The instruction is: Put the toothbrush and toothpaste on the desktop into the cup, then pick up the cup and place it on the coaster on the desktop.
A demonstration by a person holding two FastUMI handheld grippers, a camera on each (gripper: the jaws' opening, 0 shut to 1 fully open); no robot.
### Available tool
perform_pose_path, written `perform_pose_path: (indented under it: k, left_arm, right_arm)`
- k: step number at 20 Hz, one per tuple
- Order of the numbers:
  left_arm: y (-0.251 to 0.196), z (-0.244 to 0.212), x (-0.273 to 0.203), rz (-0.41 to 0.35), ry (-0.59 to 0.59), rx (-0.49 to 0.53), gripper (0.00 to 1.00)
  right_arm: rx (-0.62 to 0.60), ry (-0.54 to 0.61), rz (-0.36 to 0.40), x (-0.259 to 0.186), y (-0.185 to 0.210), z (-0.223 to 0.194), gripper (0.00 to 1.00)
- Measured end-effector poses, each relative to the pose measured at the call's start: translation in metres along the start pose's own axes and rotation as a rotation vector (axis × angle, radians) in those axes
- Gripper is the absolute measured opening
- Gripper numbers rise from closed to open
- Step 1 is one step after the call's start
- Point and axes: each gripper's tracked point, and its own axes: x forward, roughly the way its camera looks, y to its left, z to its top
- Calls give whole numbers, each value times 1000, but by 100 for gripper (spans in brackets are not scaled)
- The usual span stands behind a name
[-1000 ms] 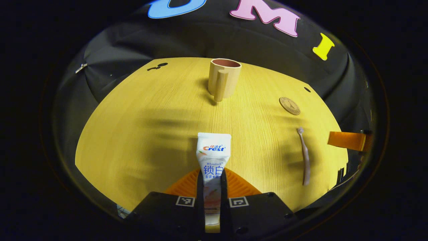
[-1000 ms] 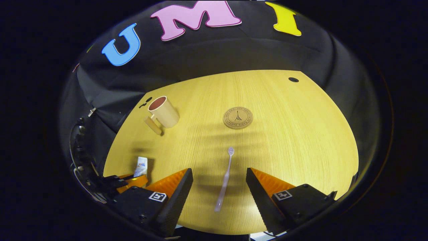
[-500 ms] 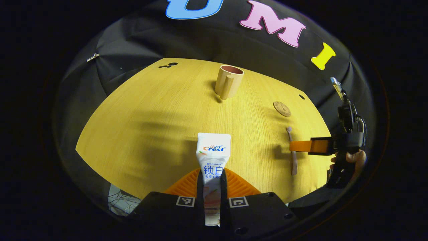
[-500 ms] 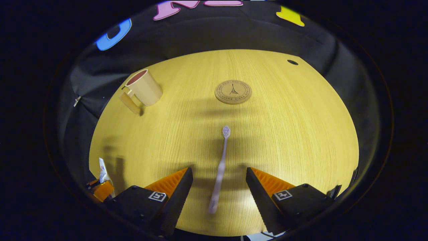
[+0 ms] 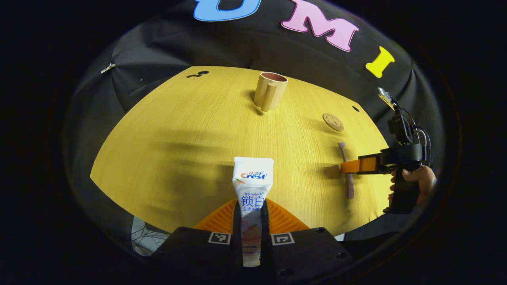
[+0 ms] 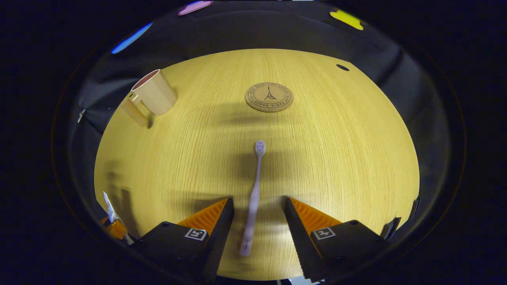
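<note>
Right gripper low over counter, fingers apart w/ toothbrush lying flat between them, not touching either; bristle head points away toward coaster. Cup far left near counter edge, upright, handle toward camera. Toothpaste tip at lower left in left gripper.

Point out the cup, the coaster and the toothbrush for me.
cup (image 6: pixel 155 95), right gripper view, side wall.
coaster (image 6: pixel 269 97), right gripper view, centre of its face.
toothbrush (image 6: pixel 255 186), right gripper view, mid-handle.
</note>
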Motion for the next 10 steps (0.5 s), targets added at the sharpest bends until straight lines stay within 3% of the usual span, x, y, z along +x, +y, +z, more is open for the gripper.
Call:
perform_pose_path:
  k: [1,5,6,8,10]
  left_arm:
    - [0,0,0,1,-4,2,23]
    - [0,1,-2,7,-17,-4,22]
    - [-1,1,-2,4,-19,-8,23]
    - [0,3,-4,-2,-23,-11,22]
    - [0,4,-5,-7,-27,-8,23]
  right_arm:
    - [-2,7,1,0,0,-1,77]
    - [22,32,-9,-1,-1,-1,42]
    - [24,43,-13,0,-1,-3,25]
    - [18,49,-5,-1,0,-3,11]
    - [3,52,19,-1,1,-2,8]
